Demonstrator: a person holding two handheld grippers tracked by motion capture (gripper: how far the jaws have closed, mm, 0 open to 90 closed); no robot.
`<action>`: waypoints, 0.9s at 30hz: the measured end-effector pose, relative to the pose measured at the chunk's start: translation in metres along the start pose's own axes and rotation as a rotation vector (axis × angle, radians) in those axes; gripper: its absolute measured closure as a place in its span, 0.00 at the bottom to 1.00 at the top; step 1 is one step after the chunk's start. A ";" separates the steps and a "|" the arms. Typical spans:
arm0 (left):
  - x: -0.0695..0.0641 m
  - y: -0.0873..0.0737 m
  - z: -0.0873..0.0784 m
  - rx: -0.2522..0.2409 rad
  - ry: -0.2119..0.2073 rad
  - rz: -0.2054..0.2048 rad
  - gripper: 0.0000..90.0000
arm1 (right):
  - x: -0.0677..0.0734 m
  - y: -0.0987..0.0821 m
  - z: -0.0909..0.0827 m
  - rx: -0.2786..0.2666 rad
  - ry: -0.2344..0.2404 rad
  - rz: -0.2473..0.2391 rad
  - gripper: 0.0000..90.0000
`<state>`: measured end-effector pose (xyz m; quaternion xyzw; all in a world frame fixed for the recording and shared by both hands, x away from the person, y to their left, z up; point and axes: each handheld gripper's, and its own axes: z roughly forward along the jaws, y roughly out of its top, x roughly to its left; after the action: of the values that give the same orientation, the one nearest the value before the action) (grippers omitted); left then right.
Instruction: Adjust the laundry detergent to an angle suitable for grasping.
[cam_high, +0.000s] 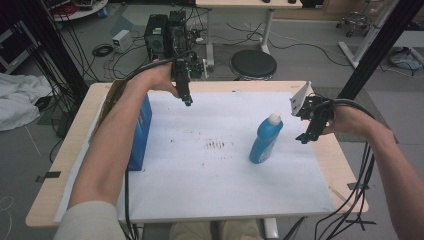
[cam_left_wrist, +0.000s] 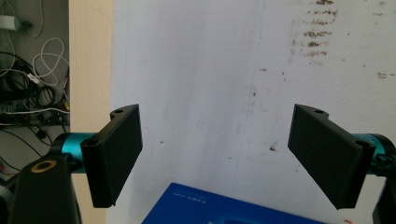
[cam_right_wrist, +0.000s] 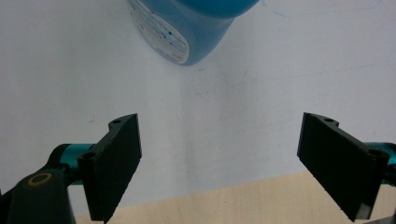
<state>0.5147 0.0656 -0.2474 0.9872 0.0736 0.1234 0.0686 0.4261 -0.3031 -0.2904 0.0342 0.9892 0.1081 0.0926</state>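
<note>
So, nothing is gripped yet: your left gripper (cam_high: 186, 100) hangs jaws apart at upper centre, above the blue box (cam_high: 140, 132) at frame left; your right gripper (cam_high: 306, 136), jaws apart, waits beside the upright blue bottle (cam_high: 265, 140) right of centre; every grasp remains.

On the counter (cam_high: 345, 165) we see a sheet (cam_high: 200, 195); a bottle (cam_high: 264, 140) stands right of centre, a box (cam_high: 140, 132) at the sheet's left edge.
</note>
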 end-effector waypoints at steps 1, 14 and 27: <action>0.000 0.000 0.000 0.000 -0.002 -0.001 0.20 | 0.000 0.000 0.000 -0.002 0.000 0.001 0.14; -0.003 0.001 0.000 0.018 0.004 0.000 0.20 | 0.000 0.000 0.005 -0.007 -0.001 0.003 0.14; -0.008 0.003 -0.005 0.014 0.018 0.005 0.20 | 0.003 -0.002 0.001 -0.002 -0.015 0.001 0.14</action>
<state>0.5059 0.0617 -0.2440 0.9868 0.0724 0.1319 0.0605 0.4234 -0.3040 -0.2926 0.0355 0.9884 0.1092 0.0998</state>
